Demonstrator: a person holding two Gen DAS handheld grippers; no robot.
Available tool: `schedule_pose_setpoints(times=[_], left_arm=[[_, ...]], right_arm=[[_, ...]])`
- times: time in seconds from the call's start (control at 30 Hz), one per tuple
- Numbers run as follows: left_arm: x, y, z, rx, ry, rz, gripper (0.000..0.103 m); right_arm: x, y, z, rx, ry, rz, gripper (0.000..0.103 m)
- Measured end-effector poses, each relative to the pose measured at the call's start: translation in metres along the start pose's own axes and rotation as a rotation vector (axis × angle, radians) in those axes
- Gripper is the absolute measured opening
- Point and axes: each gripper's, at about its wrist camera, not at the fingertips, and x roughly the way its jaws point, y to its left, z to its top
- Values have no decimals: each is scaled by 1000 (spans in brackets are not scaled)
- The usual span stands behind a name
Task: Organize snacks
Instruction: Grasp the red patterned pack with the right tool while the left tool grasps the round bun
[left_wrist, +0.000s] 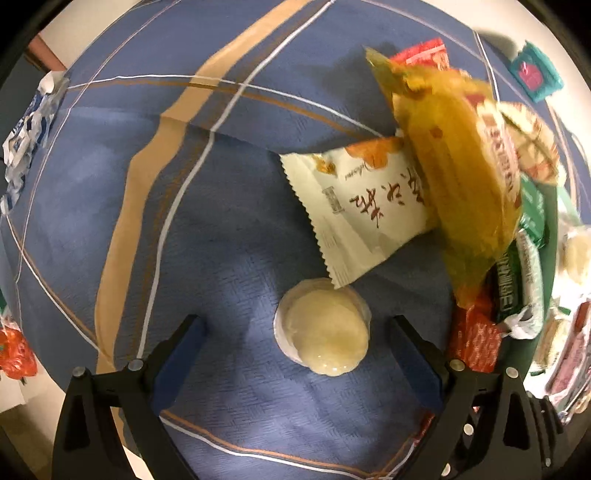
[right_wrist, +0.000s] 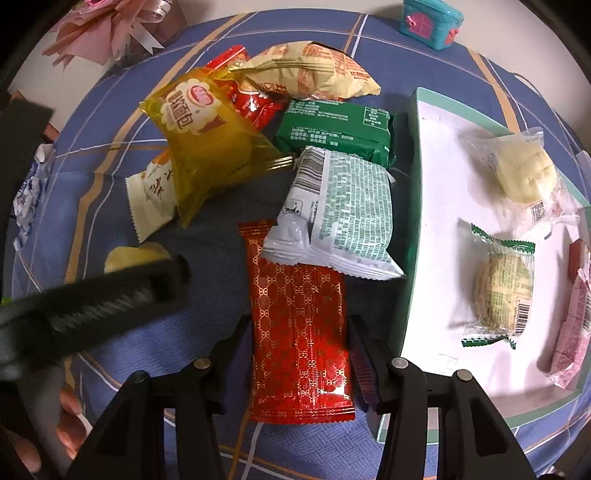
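My left gripper (left_wrist: 295, 347) points down at the blue tablecloth and stands open. A round pale-yellow pastry (left_wrist: 325, 332) in clear wrap lies between its fingers, apart from both pads. A white packet (left_wrist: 362, 206) and a yellow bread packet (left_wrist: 465, 166) lie just beyond it. My right gripper (right_wrist: 297, 332) is shut on a red gold-patterned packet (right_wrist: 299, 314) that lies flat, with a pad against each long edge. In the right wrist view the left gripper's finger (right_wrist: 147, 288) is a blurred dark bar beside the pastry (right_wrist: 136, 254).
A white tray with a green rim (right_wrist: 415, 184) at the right holds several wrapped snacks. Green (right_wrist: 336, 129), white-green (right_wrist: 343, 218), yellow (right_wrist: 210, 140) and tan (right_wrist: 314, 70) packets are piled beside it. A teal toy box (right_wrist: 430, 22) stands far back. A hand (right_wrist: 70, 424) shows bottom left.
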Motion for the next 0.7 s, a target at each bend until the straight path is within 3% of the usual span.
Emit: schedule_pose_setpoints(times=[0.23,0.37,0.5,0.57,0.7], left_arm=[[-2,0,-1,-20,-19,-4,96],[-12,15,-8,-9,-41,-4,79],[-20,11,-4,-1,-51,-12,69],[-28,5,-1,0,-59,-10,56],[-41,-1,-3,-3,-69,-7,50]], right_arm=[[4,18,-5,-34,-12,-49,56],[4,23,-6,-41,-19,-55,56],[5,28,-7,-40,-32,-57,56],[5,27,-7,-36,-38,-54,56],[5,24,-3,-38,-45,-52,55]])
